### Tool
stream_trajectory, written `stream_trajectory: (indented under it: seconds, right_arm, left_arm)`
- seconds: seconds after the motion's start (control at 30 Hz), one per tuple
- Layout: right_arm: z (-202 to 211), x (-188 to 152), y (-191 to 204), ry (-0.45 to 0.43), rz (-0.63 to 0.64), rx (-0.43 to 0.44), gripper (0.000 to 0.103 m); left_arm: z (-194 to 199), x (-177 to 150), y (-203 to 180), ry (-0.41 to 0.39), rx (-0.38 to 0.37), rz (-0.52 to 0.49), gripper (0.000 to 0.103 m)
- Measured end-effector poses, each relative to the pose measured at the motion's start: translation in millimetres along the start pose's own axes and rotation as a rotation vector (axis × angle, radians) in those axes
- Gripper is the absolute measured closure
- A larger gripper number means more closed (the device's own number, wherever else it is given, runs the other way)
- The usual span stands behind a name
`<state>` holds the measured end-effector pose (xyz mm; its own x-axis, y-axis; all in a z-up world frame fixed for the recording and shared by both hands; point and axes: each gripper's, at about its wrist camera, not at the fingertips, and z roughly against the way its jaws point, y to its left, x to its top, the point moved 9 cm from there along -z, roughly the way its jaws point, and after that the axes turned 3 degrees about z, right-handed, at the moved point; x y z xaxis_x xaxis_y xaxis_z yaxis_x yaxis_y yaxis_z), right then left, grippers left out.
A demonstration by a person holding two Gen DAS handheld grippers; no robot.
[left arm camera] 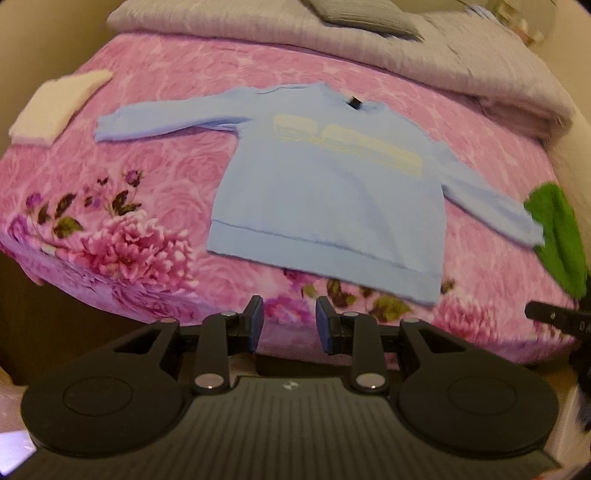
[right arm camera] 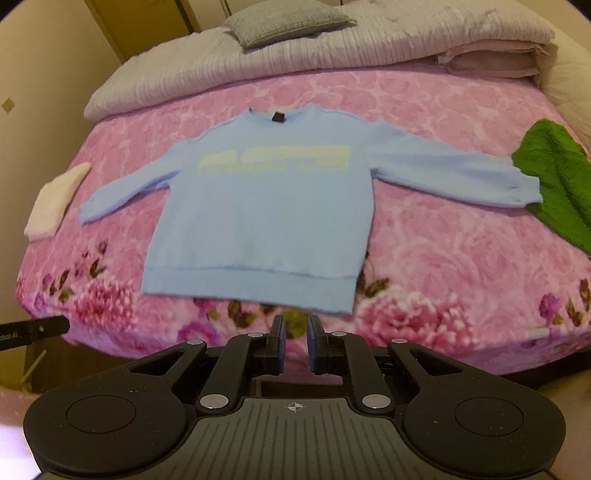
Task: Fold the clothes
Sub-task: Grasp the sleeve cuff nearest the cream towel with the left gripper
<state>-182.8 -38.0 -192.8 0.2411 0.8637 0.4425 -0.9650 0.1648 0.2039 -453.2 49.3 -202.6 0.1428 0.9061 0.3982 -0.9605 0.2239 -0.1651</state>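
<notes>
Nearest the lens in the left wrist view, the left gripper [left arm camera: 289, 317] hangs over the near edge of the bed [left arm camera: 155, 177], its blue-padded jaws parted with a clear gap and nothing between them. Far to the left of the jaws and well beyond them lies a folded white cloth [left arm camera: 55, 107]. Straight ahead of the jaws, a little to the right, the blue sweatshirt [left arm camera: 325, 195] lies flat and face up on the pink floral cover, sleeves spread out to either side, its hem near the jaws but apart from them. At the far right, the cuff of one sleeve lies against a green garment [left arm camera: 557, 236]. Beyond the sweatshirt a grey quilt [left arm camera: 258, 33] is heaped across the head of the bed.

In the right wrist view, the right gripper [right arm camera: 295, 345] also hovers over the near edge, its jaws parted by a narrower gap and empty. The white cloth [right arm camera: 55, 201] sits far left of them, the sweatshirt [right arm camera: 266, 218] just ahead and slightly left, and the green garment [right arm camera: 554, 177] far right. A grey pillow [right arm camera: 288, 20] rests on the quilt [right arm camera: 184, 70] beyond. No containers are in view.
</notes>
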Motion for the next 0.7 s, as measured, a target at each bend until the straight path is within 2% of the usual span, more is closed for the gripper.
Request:
stream_trajectory:
  seconds: [0.23, 0.43, 0.6, 0.7]
  right_arm:
    - [-38, 55, 10, -0.096, -0.106, 0.092, 0.09]
    - [-111, 108, 35, -0.037, -0.173, 0.074, 0.091]
    - [-187, 144, 72, 0.012, -0.21, 0.07, 0.09]
    - [-233, 165, 92, 0.026, -0.263, 0.078, 0.09]
  left_arm:
    - [-56, 59, 59, -0.005, -0.064, 0.218, 0.075]
    - [-122, 126, 127, -0.007, -0.064, 0.374, 0.074]
    - [-185, 181, 212, -0.023, -0.019, 0.549, 0.071]
    - [-216, 201, 252, -0.043, -0.011, 0.645, 0.071]
